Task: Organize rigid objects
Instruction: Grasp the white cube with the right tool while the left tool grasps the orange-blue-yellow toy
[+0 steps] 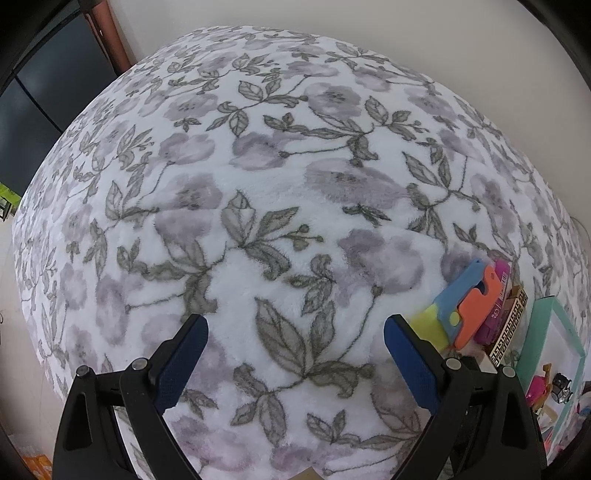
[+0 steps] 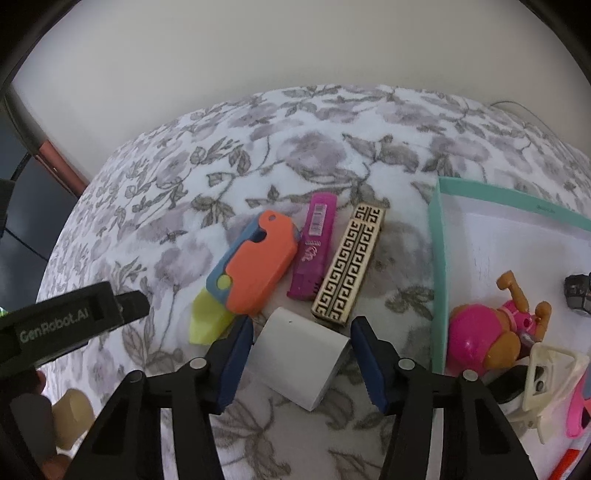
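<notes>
Floral fleece blanket (image 1: 280,192) spread across the whole surface, white with grey-purple blossoms and grey-green leaves. Plain off-white wall (image 2: 258,55) rising behind it. Reddish-brown wooden post (image 1: 110,35) at the far left corner, next to a dark panel (image 1: 40,96). Thin grey wire (image 2: 517,105) lying along the blanket's far right edge. Something orange (image 1: 37,463) low at the left, too blurred to name.

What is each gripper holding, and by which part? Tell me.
Nothing is held. The left gripper is open over bare floral blanket. The right gripper is open, its fingers on either side of the white block without clamping it.
</notes>
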{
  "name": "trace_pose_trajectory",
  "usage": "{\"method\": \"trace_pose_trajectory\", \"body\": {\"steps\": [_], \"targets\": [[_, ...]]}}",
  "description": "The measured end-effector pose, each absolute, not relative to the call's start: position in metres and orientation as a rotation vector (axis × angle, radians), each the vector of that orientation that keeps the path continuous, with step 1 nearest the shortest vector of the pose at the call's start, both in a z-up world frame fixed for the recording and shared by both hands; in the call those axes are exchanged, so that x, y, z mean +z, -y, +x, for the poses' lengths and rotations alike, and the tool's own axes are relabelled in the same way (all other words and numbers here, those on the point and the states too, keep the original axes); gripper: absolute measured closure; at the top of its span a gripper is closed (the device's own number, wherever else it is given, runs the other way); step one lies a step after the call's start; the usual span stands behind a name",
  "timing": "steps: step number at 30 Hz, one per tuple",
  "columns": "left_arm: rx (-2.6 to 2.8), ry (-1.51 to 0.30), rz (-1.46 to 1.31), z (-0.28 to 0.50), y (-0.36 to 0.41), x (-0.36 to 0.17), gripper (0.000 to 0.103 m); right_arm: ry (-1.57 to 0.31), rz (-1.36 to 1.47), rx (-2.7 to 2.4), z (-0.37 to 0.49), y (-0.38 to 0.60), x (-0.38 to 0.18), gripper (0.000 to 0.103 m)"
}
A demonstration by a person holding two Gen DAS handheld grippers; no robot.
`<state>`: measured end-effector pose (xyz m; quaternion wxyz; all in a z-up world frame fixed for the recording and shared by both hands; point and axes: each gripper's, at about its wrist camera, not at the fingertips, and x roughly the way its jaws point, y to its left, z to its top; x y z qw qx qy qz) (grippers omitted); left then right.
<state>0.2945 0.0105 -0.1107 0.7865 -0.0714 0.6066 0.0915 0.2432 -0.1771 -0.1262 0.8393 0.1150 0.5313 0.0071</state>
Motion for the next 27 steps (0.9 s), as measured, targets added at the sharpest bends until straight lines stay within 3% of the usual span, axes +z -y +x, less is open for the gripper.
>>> {"method": "trace_pose_trajectory", "body": {"steps": [27], "targets": [[0.135,-1.302,-0.123,0.294,0.012,-0.108,0.007,-1.177,0.269,0.106,0.24,0.182,-0.127,0.05]]}}
